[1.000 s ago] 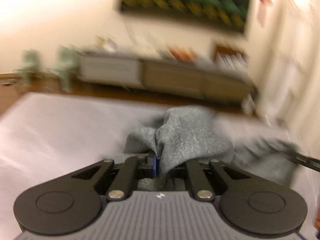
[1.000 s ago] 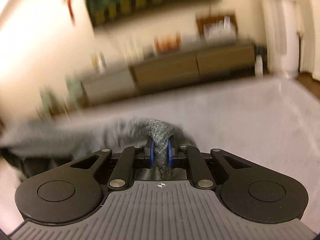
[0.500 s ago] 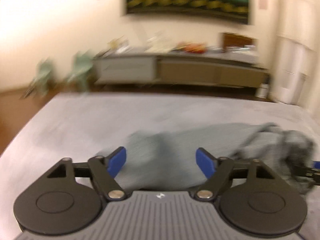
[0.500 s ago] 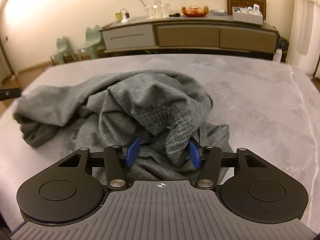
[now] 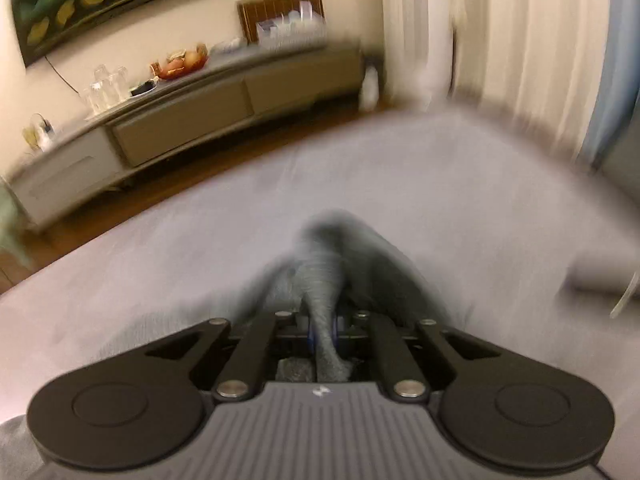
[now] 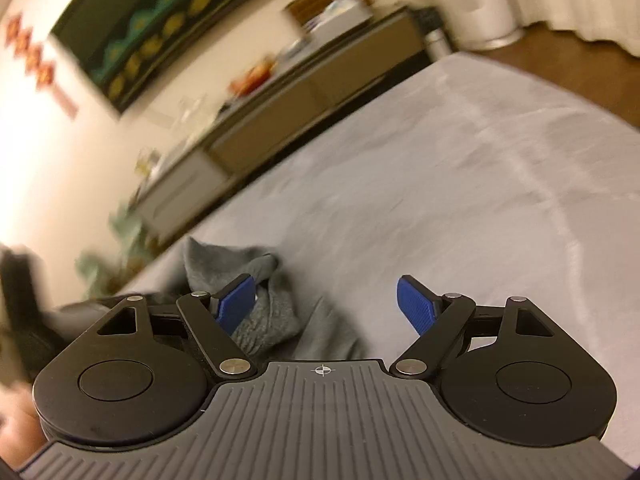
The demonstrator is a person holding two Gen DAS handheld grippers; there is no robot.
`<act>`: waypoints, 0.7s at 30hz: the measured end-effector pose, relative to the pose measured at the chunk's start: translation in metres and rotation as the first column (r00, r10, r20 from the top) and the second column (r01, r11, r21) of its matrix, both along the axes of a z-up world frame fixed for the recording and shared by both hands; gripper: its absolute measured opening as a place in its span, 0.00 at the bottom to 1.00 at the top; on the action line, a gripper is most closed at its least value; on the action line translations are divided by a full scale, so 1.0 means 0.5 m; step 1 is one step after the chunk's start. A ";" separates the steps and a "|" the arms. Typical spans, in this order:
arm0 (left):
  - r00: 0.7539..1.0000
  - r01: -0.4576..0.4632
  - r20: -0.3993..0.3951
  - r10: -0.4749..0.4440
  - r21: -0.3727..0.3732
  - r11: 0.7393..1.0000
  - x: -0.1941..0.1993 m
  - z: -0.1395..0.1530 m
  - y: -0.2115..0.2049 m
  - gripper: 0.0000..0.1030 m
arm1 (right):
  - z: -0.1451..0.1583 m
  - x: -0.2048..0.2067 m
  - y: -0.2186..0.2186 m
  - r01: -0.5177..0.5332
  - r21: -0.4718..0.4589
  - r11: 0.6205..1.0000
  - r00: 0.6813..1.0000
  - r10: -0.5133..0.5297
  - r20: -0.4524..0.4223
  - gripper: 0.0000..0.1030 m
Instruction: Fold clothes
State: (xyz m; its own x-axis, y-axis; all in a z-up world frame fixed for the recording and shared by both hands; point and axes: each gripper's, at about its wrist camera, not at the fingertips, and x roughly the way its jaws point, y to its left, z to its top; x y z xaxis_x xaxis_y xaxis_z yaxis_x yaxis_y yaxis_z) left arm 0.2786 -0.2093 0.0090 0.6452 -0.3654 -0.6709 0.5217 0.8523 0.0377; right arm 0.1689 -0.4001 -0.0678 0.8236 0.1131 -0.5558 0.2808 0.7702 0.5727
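Observation:
A grey knit garment [image 5: 340,256] lies crumpled on the grey bed cover [image 5: 440,184]. My left gripper [image 5: 323,330] is shut on a fold of it, which rises between the blue pads. In the right wrist view the garment [image 6: 256,280] lies at the left, behind the left blue pad. My right gripper [image 6: 326,300] is open wide and empty, held just right of and above the cloth. The left wrist view is blurred by motion.
A long low sideboard [image 5: 180,120] with glasses and a fruit bowl stands along the far wall, under a dark painting [image 6: 172,20]. Pale curtains [image 5: 520,40] hang at the right. Wooden floor shows past the bed edge [image 6: 540,52].
My left gripper, open half a second ago, has closed on a fold of the garment. My right gripper has opened wider and lifted off the cloth, swinging to the right.

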 end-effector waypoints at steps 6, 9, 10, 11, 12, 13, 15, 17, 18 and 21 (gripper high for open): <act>0.980 -0.195 -0.051 0.191 -0.096 0.976 -0.089 0.021 0.222 0.04 | -0.003 -0.027 -0.082 0.130 0.136 0.982 0.990 -0.136 0.031 0.81; 0.955 -0.294 -0.085 0.285 -0.134 0.946 -0.135 0.028 0.336 0.05 | -0.003 -0.019 -0.066 0.087 0.150 0.985 0.995 -0.092 0.031 0.81; 0.944 -0.327 -0.097 0.315 -0.146 0.934 -0.150 0.030 0.374 0.06 | 0.001 -0.018 -0.052 0.055 0.139 0.989 0.997 -0.061 0.036 0.82; 0.932 -0.359 -0.109 0.345 -0.158 0.920 -0.166 0.032 0.412 0.06 | 0.006 -0.016 -0.039 0.024 0.128 0.992 0.999 -0.029 0.041 0.83; 0.919 -0.390 -0.122 0.374 -0.169 0.905 -0.181 0.034 0.450 0.14 | 0.010 -0.015 -0.024 -0.008 0.113 0.994 0.999 0.003 0.044 0.85; 0.905 -0.422 -0.135 0.402 -0.179 0.889 -0.197 0.036 0.488 0.29 | 0.012 -0.015 -0.005 -0.038 0.086 0.996 0.998 0.035 0.044 0.86; 0.874 -0.483 -0.162 0.457 -0.199 0.853 -0.227 0.041 0.564 0.52 | 0.016 -0.014 0.033 -0.098 0.032 0.995 0.994 0.097 0.040 0.88; 0.827 -0.556 -0.230 0.513 -0.199 0.807 -0.255 0.001 0.639 0.52 | 0.016 -0.010 0.074 -0.145 -0.029 0.989 0.989 0.146 0.022 0.88; 0.790 -0.600 -0.291 0.540 -0.184 0.779 -0.268 -0.048 0.675 0.52 | 0.015 -0.009 0.094 -0.166 -0.059 0.984 0.986 0.167 0.012 0.88; 0.732 -0.665 -0.380 0.566 -0.213 0.716 -0.290 -0.126 0.743 0.55 | 0.012 -0.010 0.136 -0.201 -0.124 0.972 0.979 0.202 -0.007 0.89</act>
